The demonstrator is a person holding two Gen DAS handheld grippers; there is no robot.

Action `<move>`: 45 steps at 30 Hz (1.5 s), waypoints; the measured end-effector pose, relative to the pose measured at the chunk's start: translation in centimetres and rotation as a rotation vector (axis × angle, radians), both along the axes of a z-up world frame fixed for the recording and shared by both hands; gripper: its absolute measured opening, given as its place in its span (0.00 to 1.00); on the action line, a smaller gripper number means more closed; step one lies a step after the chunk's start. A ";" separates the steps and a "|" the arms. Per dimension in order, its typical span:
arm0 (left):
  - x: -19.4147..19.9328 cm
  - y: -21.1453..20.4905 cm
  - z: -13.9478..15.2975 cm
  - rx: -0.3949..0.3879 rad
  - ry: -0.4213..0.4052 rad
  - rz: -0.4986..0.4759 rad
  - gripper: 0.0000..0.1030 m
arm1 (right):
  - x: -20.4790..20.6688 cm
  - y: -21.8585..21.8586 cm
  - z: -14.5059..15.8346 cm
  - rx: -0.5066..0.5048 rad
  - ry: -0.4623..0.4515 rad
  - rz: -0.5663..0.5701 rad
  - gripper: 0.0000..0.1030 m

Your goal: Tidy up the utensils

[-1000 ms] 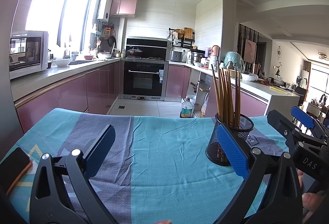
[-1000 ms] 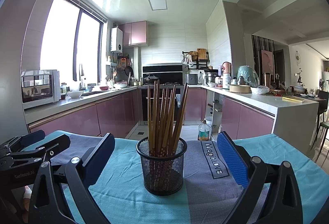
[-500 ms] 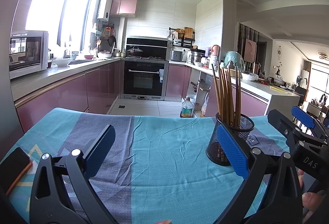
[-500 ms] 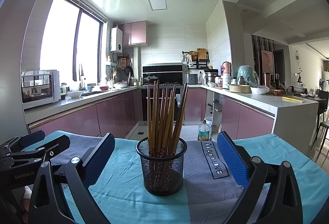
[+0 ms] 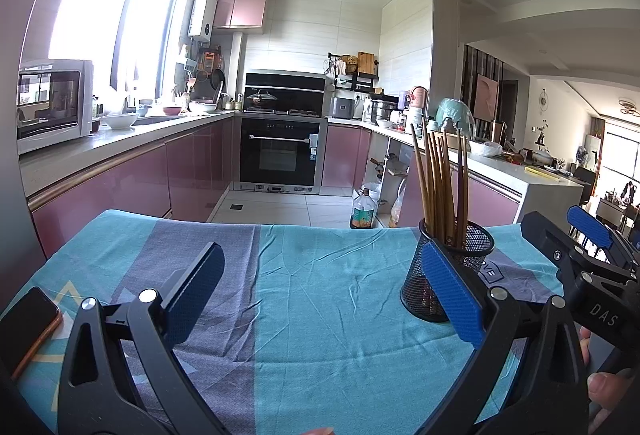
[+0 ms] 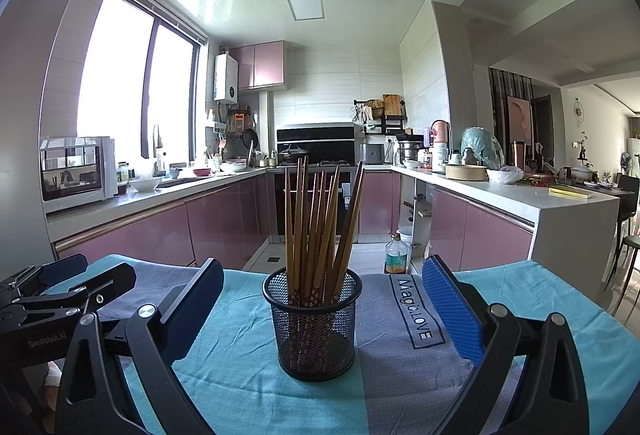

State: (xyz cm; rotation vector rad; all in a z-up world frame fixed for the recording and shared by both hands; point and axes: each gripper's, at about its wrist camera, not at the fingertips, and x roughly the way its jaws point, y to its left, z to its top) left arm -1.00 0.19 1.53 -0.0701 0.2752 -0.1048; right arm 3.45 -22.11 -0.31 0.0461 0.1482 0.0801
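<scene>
Grippers, left gripper (image 5: 322, 293) and right gripper (image 6: 322, 309), hover level, spread wide.

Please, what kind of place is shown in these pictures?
Most likely a home kitchen that opens onto a living area. A built-in oven sits among pink cabinets, a microwave stands on the counter, and a mesh holder of chopsticks stands on a cloth-covered table.

A teal and grey tablecloth (image 5: 328, 295) covers the table, printed "Magic LOVE" at its 2 o'clock side. A phone (image 5: 26, 327) in an orange case lies at 9 o'clock. Beyond stand a white microwave (image 5: 54, 103), a black oven (image 5: 282, 157) and what looks like an oil bottle (image 6: 395, 255) on the floor.
</scene>
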 end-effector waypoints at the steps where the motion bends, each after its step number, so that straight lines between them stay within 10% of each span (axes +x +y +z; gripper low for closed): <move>1: 0.0 0.0 0.0 0.000 0.000 0.000 0.94 | 0.0 0.0 0.0 0.000 0.000 0.001 0.93; 45: -1.0 -0.4 0.1 0.025 -0.023 -0.013 0.94 | 0.2 -0.1 -0.5 0.000 0.023 0.004 0.93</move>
